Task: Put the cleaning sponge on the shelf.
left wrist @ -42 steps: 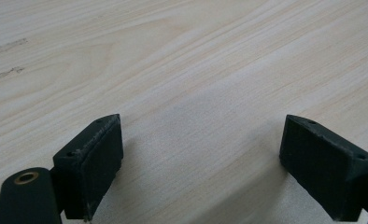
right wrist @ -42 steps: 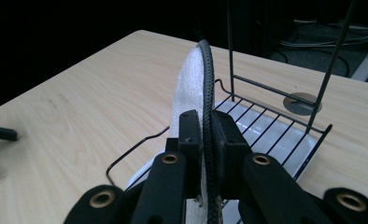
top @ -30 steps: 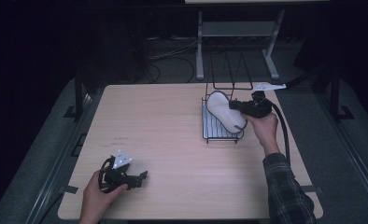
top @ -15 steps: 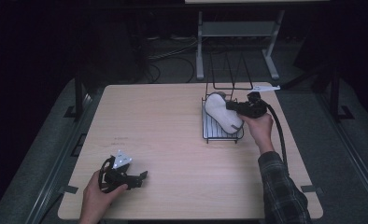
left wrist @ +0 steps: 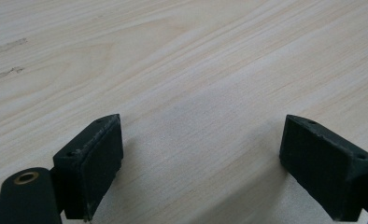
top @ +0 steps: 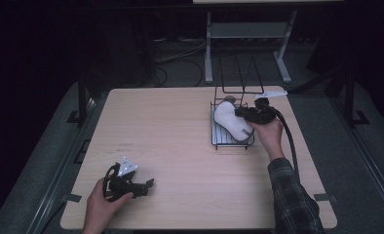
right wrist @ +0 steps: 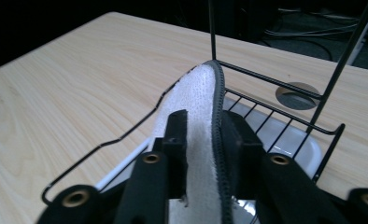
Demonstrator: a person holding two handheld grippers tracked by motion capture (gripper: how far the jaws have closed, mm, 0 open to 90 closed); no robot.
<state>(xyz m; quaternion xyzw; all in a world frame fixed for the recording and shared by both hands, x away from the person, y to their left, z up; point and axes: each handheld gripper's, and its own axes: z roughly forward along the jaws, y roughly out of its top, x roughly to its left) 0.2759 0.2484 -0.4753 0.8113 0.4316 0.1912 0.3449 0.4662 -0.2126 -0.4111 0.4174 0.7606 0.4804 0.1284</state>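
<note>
A white textured pad with a dark stitched edge (top: 230, 122) (right wrist: 198, 107) stands on edge in a black wire rack (top: 213, 140) (right wrist: 266, 78) at the table's right. My right gripper (top: 240, 113) (right wrist: 201, 130) is shut on the pad's near edge, one jaw on each face. The rack holds a white ribbed tray (top: 224, 139) (right wrist: 289, 140) under the pad. At the front left my left gripper (top: 147, 185) (left wrist: 201, 154) lies on the bare wood, open with nothing between its jaws.
The rack's tall wire uprights (top: 235, 73) rise behind the pad. A round cable hole (right wrist: 298, 95) sits in the tabletop (top: 170, 131) just beyond the rack. A metal stand (top: 248, 34) and cables lie on the dark floor behind the table.
My right gripper has shifted a little to the left over the rack, with the pad still in it. The left gripper has stayed where it was.
</note>
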